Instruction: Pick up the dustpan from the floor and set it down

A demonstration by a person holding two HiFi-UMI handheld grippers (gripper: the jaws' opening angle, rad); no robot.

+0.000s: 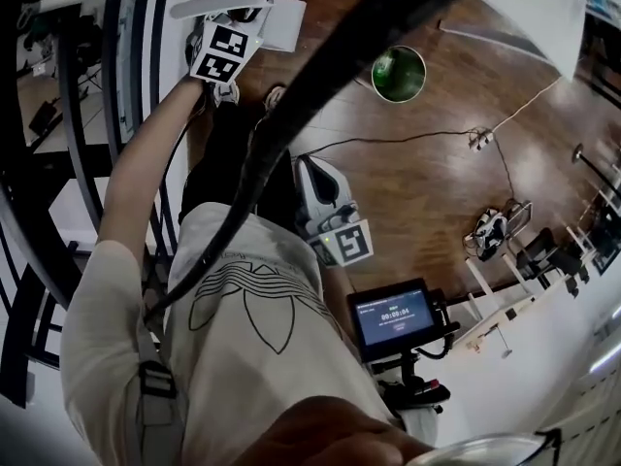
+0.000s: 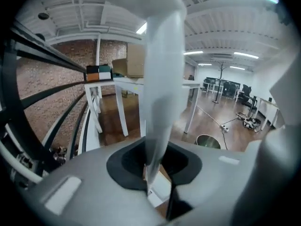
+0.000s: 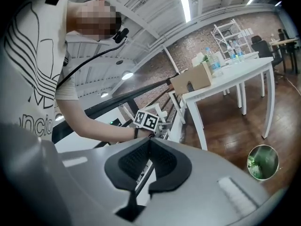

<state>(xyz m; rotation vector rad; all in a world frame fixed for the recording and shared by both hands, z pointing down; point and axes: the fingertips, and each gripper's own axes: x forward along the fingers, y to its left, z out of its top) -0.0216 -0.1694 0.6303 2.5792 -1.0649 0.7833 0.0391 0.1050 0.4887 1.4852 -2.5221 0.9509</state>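
In the head view my left gripper (image 1: 231, 16) reaches far out at the top, its marker cube just below it. It is shut on the long white handle (image 1: 215, 4) of the dustpan, whose white pan (image 1: 284, 22) lies beside it. The left gripper view shows that handle (image 2: 162, 79) rising blurred and upright from between the pads of my left gripper (image 2: 149, 173). My right gripper (image 1: 306, 168) hangs near my body over the wooden floor. Its jaws (image 3: 149, 142) are shut with nothing held. The right gripper view also catches the left gripper's marker cube (image 3: 147, 120).
A green bin (image 1: 399, 73) stands on the wooden floor, with a cable and power strip (image 1: 475, 141) nearby. Black railings (image 1: 87, 144) run along the left. A white table (image 3: 225, 76) carries a cardboard box (image 3: 190, 82) and bottles. A thick black cable (image 1: 291, 115) crosses close to the head camera.
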